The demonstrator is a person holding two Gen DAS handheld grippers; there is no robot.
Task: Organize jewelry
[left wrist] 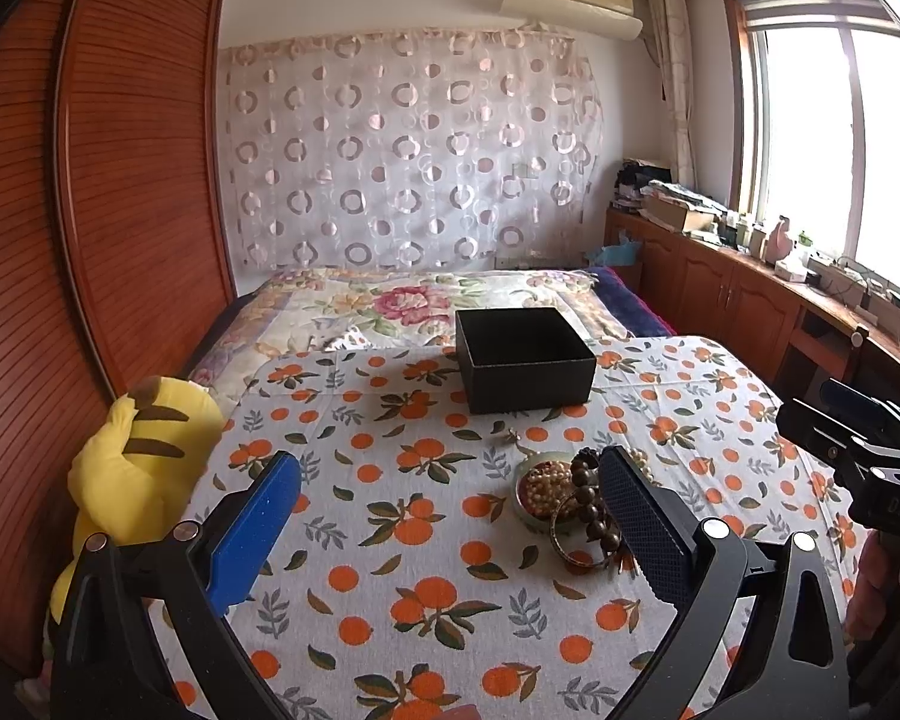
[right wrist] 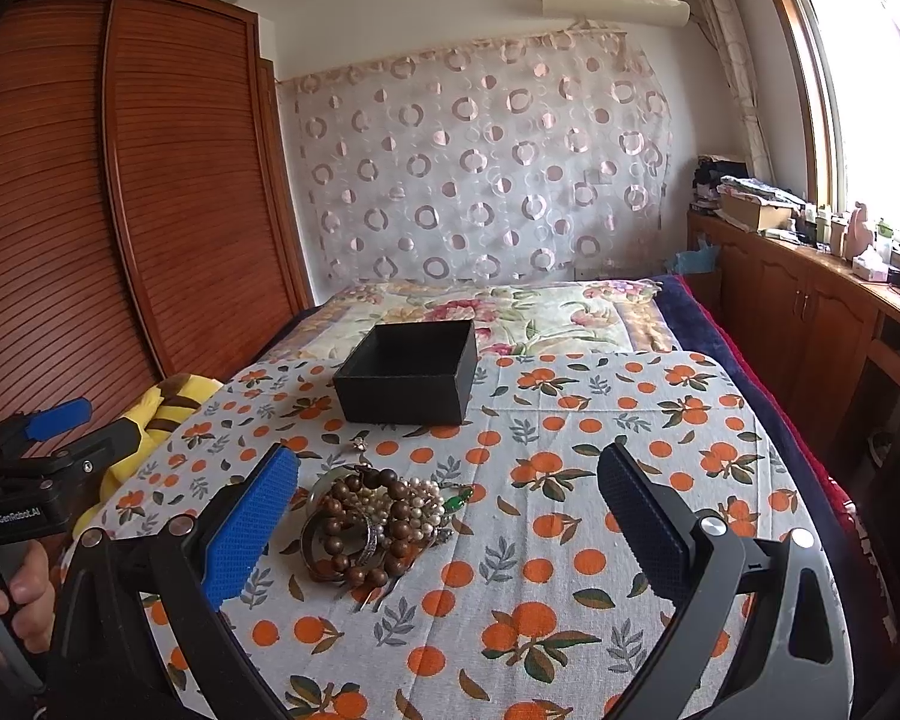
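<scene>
A pile of jewelry (right wrist: 372,516) lies on the orange-print cloth: brown wooden beads, pearls, metal bangles and a green piece. In the left wrist view the pile (left wrist: 570,498) sits just left of my right finger. An open black box (left wrist: 525,360) stands beyond it, also in the right wrist view (right wrist: 411,372). A small loose trinket (right wrist: 360,443) lies between box and pile. My left gripper (left wrist: 450,510) is open and empty, above the cloth. My right gripper (right wrist: 447,510) is open and empty, the pile near its left finger.
A yellow plush toy (left wrist: 138,468) lies at the cloth's left edge beside the wooden wardrobe (left wrist: 120,180). A floral bedspread (left wrist: 402,300) lies behind the box. Wooden cabinets (left wrist: 726,294) with clutter run along the right under the window.
</scene>
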